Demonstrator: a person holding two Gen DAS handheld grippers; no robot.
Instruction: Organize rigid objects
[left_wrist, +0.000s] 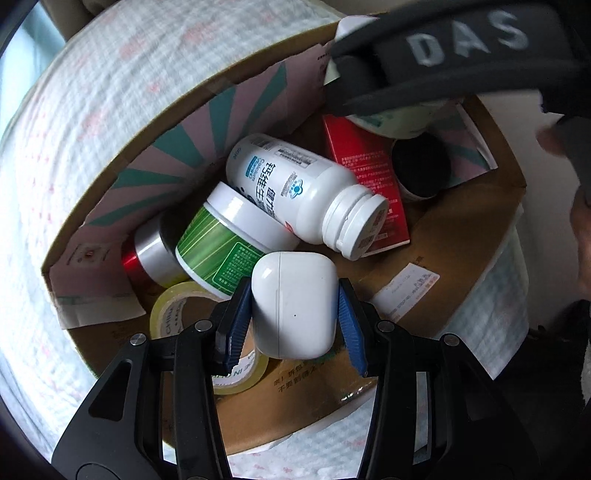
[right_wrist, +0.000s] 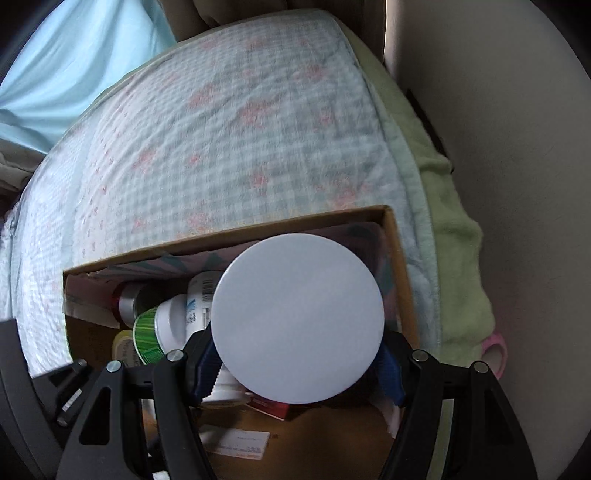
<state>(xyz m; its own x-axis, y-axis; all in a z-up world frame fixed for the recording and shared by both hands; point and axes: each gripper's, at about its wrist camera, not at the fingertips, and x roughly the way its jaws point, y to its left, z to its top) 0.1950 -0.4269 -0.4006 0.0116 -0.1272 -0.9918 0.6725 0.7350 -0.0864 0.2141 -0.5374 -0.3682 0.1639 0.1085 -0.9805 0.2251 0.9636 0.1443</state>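
Observation:
My left gripper (left_wrist: 294, 314) is shut on a white earbud case (left_wrist: 295, 302) and holds it over the open cardboard box (left_wrist: 472, 236). In the box lie a white pill bottle (left_wrist: 295, 184), a green-labelled jar (left_wrist: 221, 240), a red and silver can (left_wrist: 147, 254), a red carton (left_wrist: 365, 173), a tape roll (left_wrist: 173, 306) and a dark round tub (left_wrist: 421, 166). My right gripper (right_wrist: 299, 363) is shut on a white round-lidded jar (right_wrist: 299, 317) above the same box (right_wrist: 402, 277); it also shows at the top of the left wrist view (left_wrist: 443, 55).
The box sits on a bed with a pale checked quilt (right_wrist: 221, 129) with pink flowers. A green blanket (right_wrist: 454, 221) lies along the bed's right side by a beige wall. A white shipping label (left_wrist: 406, 291) is stuck on the box flap.

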